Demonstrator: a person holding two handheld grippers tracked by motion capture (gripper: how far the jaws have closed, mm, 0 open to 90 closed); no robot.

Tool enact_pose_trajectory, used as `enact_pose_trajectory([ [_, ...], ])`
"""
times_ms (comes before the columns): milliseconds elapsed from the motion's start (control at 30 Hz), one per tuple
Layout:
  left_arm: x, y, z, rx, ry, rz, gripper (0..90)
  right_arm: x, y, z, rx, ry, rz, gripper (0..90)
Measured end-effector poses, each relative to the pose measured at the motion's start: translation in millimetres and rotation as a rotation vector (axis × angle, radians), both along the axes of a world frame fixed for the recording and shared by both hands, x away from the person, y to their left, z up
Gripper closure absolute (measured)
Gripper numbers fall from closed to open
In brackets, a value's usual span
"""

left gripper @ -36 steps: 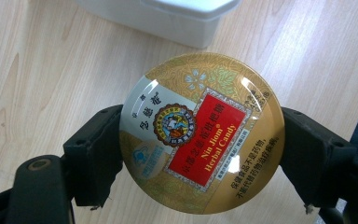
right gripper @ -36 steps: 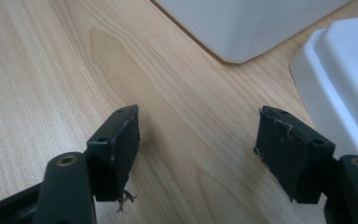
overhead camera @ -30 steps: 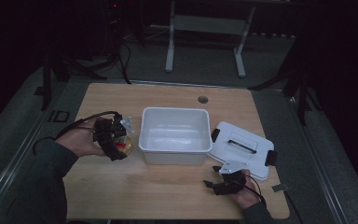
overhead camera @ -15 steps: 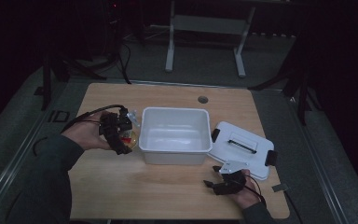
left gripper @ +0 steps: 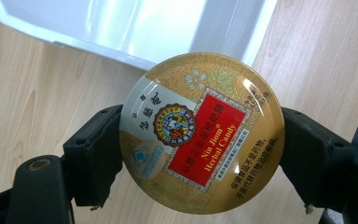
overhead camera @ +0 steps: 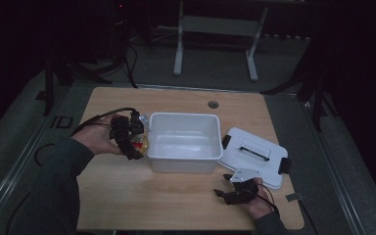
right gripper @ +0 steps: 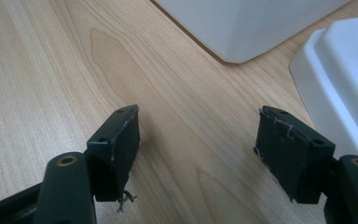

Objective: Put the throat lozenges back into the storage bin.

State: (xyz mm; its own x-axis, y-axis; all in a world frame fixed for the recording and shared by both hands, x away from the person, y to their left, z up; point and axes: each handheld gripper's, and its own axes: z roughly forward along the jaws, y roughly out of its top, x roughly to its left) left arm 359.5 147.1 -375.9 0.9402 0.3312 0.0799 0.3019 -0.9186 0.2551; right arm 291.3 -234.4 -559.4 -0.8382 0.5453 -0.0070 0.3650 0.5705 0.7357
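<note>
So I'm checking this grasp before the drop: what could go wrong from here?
The left gripper holds the round candy tin only by its curved rim, so it could pivot or slip out. The tin sits close beside the white bin's wall and may knock the rim instead of clearing it. The right gripper rests open on the table, too far off to steady the bin.

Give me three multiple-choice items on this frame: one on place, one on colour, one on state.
1. Where does the lid lie?
A. on the bin
B. on the table right of the bin
C. inside the bin

2. The candy tin's label panel is
A. red
B. blue
C. black

3. The right gripper is
A. open, nothing between its jaws
B. shut on the lid
C. shut on the tin

Key: 1 B, the lid rests beside the white bin; 2 A, red panel on gold; 3 A, bare wood shows between its jaws.
</note>
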Motion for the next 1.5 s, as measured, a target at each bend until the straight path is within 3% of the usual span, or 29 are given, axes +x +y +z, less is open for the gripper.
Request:
enact_pose_trajectory([
  [167, 2.4, -5.7, -0.1, -0.010, -0.003, -0.005, 20.5, 0.0, 0.0, 0.0, 0.000, 0.000, 0.001, 29.7],
  [933, 15.9, -31.2, -0.2, 0.025, -0.009, -0.013, 20.5, 0.0, 0.0, 0.0, 0.000, 0.000, 0.000, 29.7],
  [1500, 21.6, -48.6, -4.2, 0.011, -0.006, -0.028, 20.5, 0.0, 0.0, 0.0, 0.000, 0.000, 0.001, 29.7],
])
